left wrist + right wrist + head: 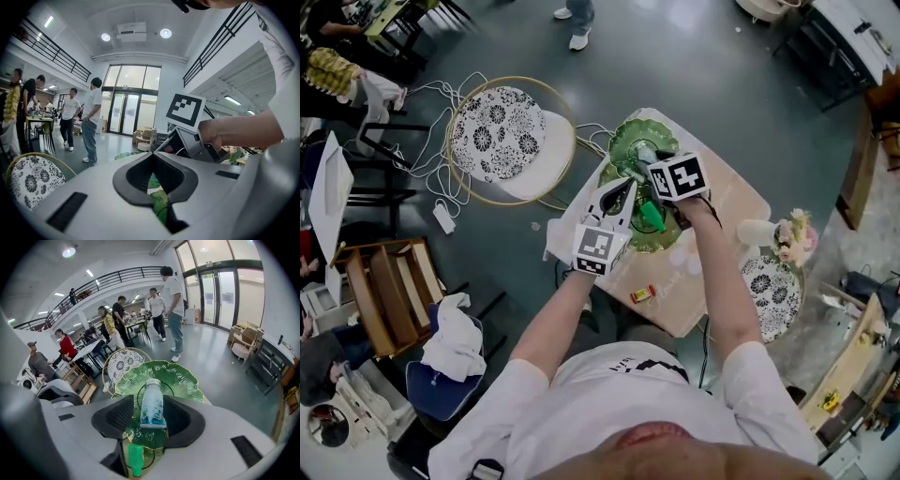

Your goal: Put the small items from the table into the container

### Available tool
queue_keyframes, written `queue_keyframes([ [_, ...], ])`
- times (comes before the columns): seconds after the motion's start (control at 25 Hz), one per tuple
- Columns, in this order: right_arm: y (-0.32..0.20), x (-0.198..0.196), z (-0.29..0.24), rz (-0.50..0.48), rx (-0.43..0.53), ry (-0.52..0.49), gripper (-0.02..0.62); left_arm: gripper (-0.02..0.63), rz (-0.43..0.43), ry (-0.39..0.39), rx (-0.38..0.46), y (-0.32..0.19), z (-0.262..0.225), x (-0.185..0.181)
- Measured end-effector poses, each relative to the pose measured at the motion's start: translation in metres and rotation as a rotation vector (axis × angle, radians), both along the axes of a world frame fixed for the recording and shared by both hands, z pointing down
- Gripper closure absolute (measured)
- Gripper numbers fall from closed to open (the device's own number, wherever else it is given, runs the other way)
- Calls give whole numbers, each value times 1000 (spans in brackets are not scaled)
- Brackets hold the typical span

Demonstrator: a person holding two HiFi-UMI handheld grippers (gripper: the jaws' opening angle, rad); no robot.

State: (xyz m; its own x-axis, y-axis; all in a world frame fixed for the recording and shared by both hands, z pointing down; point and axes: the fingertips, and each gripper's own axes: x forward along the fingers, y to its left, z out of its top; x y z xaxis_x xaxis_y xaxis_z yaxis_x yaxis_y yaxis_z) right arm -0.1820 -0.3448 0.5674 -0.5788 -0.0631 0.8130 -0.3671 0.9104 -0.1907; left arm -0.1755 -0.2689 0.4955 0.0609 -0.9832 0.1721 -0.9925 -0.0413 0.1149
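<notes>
Nearest to me, close to the near edge of the table (727, 211), lies one small yellow and red item (642, 293). It is alone on the bare top, apart from the dish. A little farther is my left gripper (152, 154). Its jaws are pressed together at the tips and nothing is between them; through the hollow behind the tips I see only a piece of green leaf pattern. It hangs over the near rim of the green leaf-shaped dish (183, 380), which takes the far left part of the table. In the near part of this dish lies a small green item (135, 459), and I cannot tell what it is. Beyond it is my right gripper (150, 399), just beside the left one. Its jaws are clamped on a small white bottle (153, 411) with a blue label, one jaw at each side, and the cap points away from me. The bottle is over the middle of the dish; whether it touches the dish I cannot tell. Past the far left edge of the table stands a round chair (499, 131) with a black and white flower pattern. Past the right edge are some pale flowers (795, 236). Far behind, several persons stand on the floor.
</notes>
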Motion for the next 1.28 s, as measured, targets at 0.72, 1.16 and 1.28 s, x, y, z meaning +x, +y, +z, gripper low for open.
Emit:
queue_keyframes([
  [0.72,41,18,-72,63,73,-238,507,598,27,-14,23,27,-25,17],
  [1.16,114,35,-115,80,145,-382,581,598,53,-10,37,71,-56,25],
  [1.28,133,44,-123,118,162,-412,581,598,67,-6,43,87,-67,29],
])
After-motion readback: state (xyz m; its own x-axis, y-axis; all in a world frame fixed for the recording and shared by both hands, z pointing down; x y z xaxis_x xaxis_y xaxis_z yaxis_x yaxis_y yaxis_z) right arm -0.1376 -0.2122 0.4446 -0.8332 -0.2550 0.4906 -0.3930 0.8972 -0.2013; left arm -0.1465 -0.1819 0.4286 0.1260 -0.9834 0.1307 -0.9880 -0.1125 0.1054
